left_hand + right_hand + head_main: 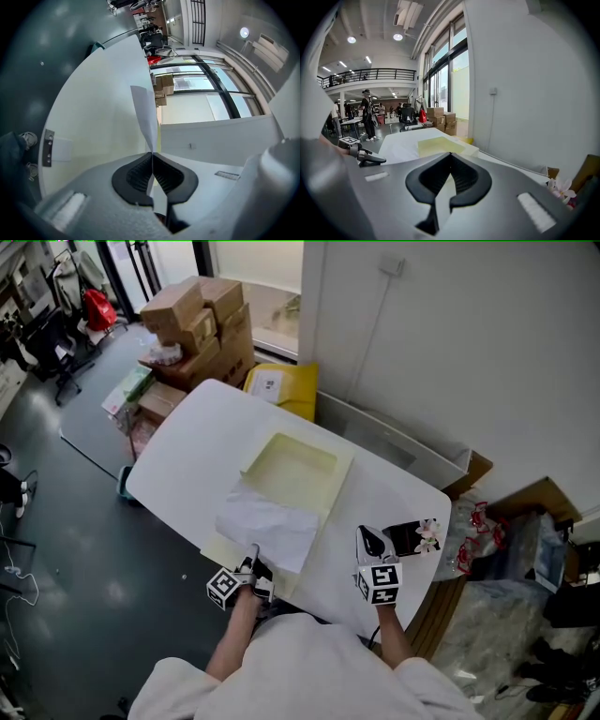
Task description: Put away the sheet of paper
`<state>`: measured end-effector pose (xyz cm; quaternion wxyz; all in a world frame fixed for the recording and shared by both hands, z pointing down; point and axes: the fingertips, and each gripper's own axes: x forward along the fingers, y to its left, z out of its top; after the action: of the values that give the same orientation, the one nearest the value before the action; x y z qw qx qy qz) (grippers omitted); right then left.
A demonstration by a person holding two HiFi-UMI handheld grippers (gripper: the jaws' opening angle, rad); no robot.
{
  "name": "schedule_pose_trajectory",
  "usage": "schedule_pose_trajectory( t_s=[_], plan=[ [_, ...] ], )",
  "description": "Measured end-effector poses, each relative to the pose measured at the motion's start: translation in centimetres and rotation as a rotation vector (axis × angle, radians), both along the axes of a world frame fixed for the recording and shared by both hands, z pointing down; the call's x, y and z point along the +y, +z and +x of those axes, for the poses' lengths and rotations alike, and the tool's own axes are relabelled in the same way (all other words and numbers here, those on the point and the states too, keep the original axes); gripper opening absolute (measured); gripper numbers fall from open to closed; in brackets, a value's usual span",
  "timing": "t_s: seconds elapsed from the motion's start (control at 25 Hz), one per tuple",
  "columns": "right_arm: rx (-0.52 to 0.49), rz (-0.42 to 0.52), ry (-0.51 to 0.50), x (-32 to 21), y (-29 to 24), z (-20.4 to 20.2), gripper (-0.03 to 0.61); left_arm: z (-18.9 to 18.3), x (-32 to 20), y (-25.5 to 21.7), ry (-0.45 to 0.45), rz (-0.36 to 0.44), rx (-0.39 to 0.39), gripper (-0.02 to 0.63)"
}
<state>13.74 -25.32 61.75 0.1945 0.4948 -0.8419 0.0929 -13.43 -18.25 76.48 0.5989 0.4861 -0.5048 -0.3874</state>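
Observation:
A crumpled white sheet of paper (pixel 270 523) lies over the near part of a pale yellow open box (pixel 323 491) in the middle of the white table (pixel 192 451). My left gripper (pixel 253 565) is at the paper's near edge and shut on it. In the left gripper view the sheet (pixel 146 115) runs edge-on up from the closed pads (pixel 140 176). My right gripper (pixel 367 540) hovers at the table's near right, apart from the paper. Its tips meet with nothing between them (pixel 451 154). The right gripper view shows the yellow box (pixel 440 146) ahead.
A black item with pale flowers (pixel 413 536) lies on the table beside the right gripper. Cardboard boxes (pixel 199 322) and a yellow bag (pixel 287 390) stand beyond the far end. A long white trough (pixel 403 443) runs along the wall. Clutter (pixel 525 549) fills the floor at right.

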Motion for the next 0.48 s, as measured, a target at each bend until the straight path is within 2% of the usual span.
schedule_pose_trajectory(
  t_s=[0.2, 0.48],
  plan=[
    [0.009, -0.007, 0.007, 0.8, 0.1, 0.3, 0.0, 0.5, 0.7, 0.8, 0.006, -0.022, 0.03, 0.002],
    [0.021, -0.012, 0.036, 1.4, 0.2, 1.3, 0.001, 0.6, -0.6, 1.3, 0.017, -0.013, 0.041, 0.002]
  ],
)
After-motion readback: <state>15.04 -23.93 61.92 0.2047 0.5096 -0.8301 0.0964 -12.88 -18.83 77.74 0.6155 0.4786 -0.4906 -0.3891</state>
